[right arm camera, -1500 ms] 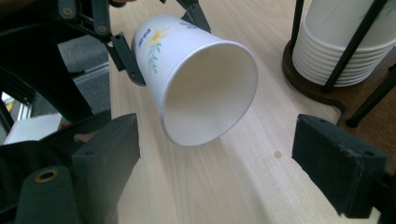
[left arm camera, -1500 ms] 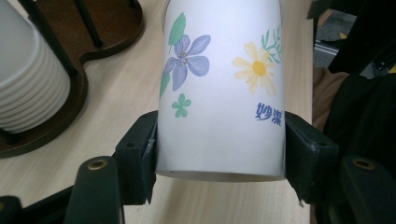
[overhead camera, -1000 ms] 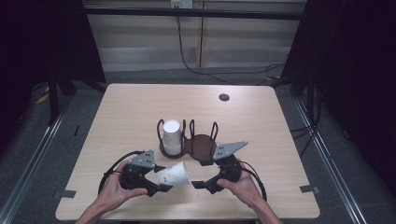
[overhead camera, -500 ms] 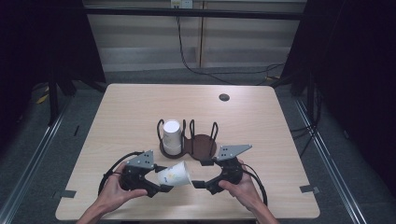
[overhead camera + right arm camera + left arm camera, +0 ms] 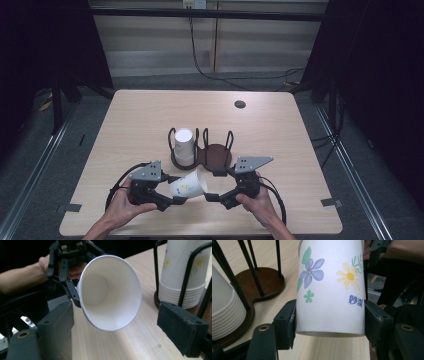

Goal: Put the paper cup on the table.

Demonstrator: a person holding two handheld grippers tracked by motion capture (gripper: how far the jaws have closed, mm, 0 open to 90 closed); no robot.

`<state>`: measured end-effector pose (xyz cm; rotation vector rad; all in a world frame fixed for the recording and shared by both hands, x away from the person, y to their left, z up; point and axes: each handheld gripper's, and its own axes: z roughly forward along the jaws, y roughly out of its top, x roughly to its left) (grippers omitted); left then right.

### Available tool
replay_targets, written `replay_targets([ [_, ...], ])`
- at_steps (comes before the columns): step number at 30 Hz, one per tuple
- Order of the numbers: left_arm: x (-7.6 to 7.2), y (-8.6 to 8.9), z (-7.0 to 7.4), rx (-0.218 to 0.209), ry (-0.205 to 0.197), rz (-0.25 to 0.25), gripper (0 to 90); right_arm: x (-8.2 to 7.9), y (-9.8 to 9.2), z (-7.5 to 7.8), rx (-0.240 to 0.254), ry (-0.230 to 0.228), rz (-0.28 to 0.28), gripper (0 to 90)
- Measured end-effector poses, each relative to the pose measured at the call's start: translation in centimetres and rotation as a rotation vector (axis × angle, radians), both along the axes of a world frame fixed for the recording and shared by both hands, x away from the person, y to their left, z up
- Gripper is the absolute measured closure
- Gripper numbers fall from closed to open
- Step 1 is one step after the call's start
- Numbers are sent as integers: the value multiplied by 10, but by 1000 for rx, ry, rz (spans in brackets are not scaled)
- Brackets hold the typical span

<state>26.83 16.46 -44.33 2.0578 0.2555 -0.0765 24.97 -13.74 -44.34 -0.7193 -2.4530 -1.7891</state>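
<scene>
A pale wooden worktop (image 5: 150,120) stands in a dim room with dark curtains at both sides and cables running down the back wall. Near its middle sits a dark two-bay cup holder (image 5: 202,152) with upright wire posts; its left bay carries a stack of paper cups (image 5: 183,146), and its right bay (image 5: 218,154) is bare.

The left tongs (image 5: 176,191) pinch a single flowered paper cup (image 5: 189,184) near its base, one pad on either side, holding it on its side just above the worktop in front of the holder. Its open mouth faces the right tongs (image 5: 209,197), which stand spread, with their pads clear of the rim on both sides and nothing between them.

The step in hand looks like a handover or a two-handed steadying of the cup. To do it well, the right tongs should come in around the rim squarely and close gently, since thin paper walls will likely buckle or go oval under a hard squeeze. The left tongs should keep their hold until the other pads are seated, then release without tugging. Staying clear of the wire posts would avoid knocking the stack.
</scene>
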Motion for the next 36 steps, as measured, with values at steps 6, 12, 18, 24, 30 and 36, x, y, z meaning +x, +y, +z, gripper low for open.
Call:
replay_targets([
  [6,-2,-2,-1,-33,-5,-9,359,0,0,3,46,-26,24,133],
  [12,-3,-4,-1,-43,-7,-14,358,2,3,3,43,-21,29,133],
  [18,-5,-6,0,-57,-13,-19,359,3,7,3,47,-12,47,133],
  [24,-5,-9,0,-61,-4,-32,358,4,10,3,46,-11,55,134],
  [30,-6,-12,-1,-62,0,-38,358,5,12,2,44,-2,72,141],
  [36,-5,-13,-1,-55,3,-45,357,4,15,1,39,5,96,197],
])
